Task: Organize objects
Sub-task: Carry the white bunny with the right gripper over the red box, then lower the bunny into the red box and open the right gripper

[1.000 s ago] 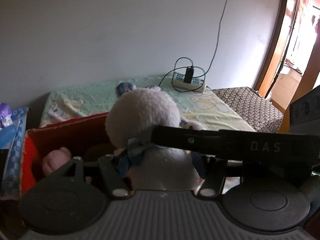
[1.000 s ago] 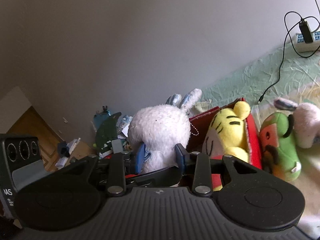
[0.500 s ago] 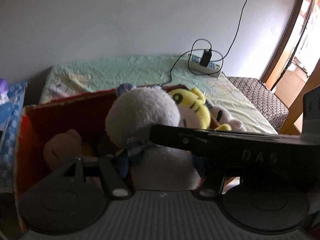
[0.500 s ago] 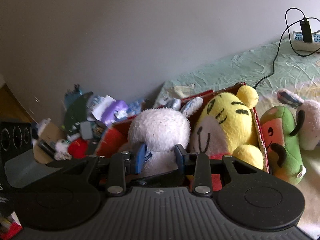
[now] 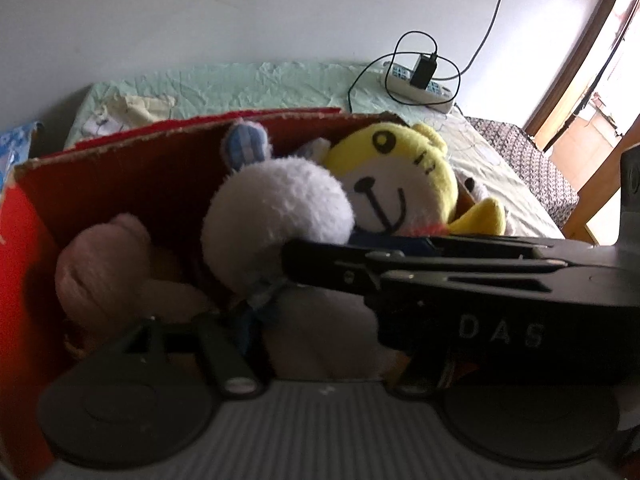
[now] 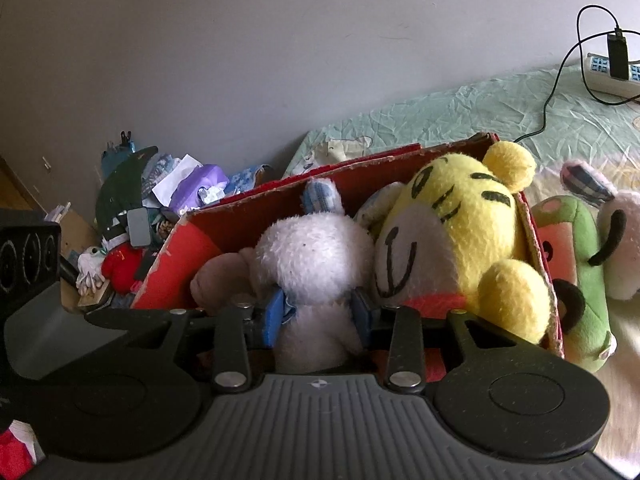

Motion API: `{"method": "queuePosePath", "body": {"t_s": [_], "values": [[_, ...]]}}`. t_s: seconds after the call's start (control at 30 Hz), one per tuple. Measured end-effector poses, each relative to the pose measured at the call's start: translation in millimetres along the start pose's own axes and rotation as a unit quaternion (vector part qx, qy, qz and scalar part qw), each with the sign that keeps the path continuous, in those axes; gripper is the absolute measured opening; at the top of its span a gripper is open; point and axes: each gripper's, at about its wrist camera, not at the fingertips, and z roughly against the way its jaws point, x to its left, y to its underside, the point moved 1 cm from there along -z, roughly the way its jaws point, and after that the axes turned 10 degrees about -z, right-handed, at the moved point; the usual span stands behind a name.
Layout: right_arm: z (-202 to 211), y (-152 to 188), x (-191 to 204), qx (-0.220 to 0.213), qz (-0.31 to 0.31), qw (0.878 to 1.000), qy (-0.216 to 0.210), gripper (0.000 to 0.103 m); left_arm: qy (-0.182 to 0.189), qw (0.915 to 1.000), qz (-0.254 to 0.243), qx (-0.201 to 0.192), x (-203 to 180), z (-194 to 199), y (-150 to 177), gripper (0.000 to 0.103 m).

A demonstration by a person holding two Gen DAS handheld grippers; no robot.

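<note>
A white plush rabbit [image 6: 312,256] with checked blue ears is down inside the red cardboard box [image 6: 180,252]. My right gripper [image 6: 318,314] is shut on the rabbit's neck, its blue pads pressed in on both sides. In the left wrist view the rabbit [image 5: 276,208] sits between my left gripper's [image 5: 320,344] fingers, which also close on its body; the right gripper crosses in front. A yellow tiger plush [image 6: 460,240] and a pink plush [image 6: 216,280] lie in the box beside it.
A green and pink plush [image 6: 576,280] and a white dog plush [image 6: 624,240] lie on the bed right of the box. A power strip [image 6: 608,76] with cable lies on the green sheet. Clutter [image 6: 160,192] is piled left of the box.
Both grippers have carried the white rabbit down from above the box into it, between the pink plush and the yellow tiger. The grip has not changed.
</note>
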Motion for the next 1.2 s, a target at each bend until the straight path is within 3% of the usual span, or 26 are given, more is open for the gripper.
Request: {"method": "queuePosePath", "body": {"t_s": [0.27,0.5,1.2], "values": [[8.1,-1.0,-5.4,-0.003,-0.028,0.999,-0.022,0.041,-0.009,0.9999,-0.004,0.008,-2.3,-0.5,-2.5,0.075],[7.8,1.0,-11.9,-0.005,-0.051,0.999,-0.016,0.03,-0.03,0.9992,-0.018,0.019,-7.2,-2.0,-5.1,0.081],[6.2,4.6,-12.4,-0.01,-0.042,0.999,-0.014,0.033,-0.074,0.9958,-0.045,0.03,-14.9,-2.0,-6.9,0.093]]}}
